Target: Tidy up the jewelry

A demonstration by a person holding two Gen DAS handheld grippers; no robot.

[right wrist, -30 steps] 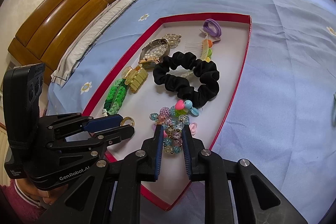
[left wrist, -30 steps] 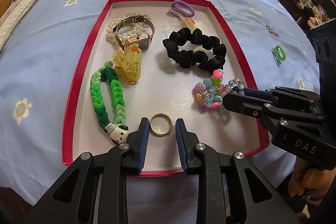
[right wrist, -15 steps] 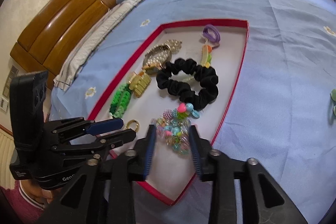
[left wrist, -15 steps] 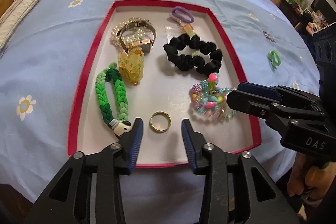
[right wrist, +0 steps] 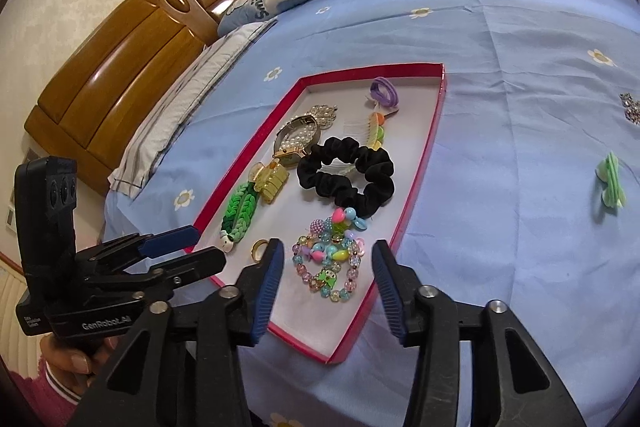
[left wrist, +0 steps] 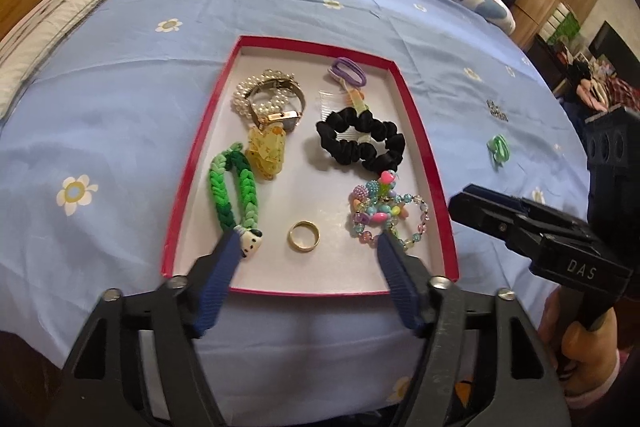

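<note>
Both grippers just let go & backed off the red tray (left wrist: 424, 163): left gripper (left wrist: 306, 253) spread over the gold ring (left wrist: 304, 235), right gripper (right wrist: 328, 269) unclenched round the bead bracelet (right wrist: 330, 259), both pieces lying free inside, so prob placed.

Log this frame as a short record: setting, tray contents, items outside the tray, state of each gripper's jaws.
setting: red-rimmed tray on a blue flowered bedsheet
tray contents: gold ring, beaded bracelet, black scrunchie, green braided strap, yellow hair claw, pearl watch, purple hair tie, clear comb
outside tray: green hair tie and a sparkly clip on the sheet
left gripper: jaws just opened, empty, ring lies free between them
right gripper: jaws just opened, empty, bracelet lies free between them
</note>
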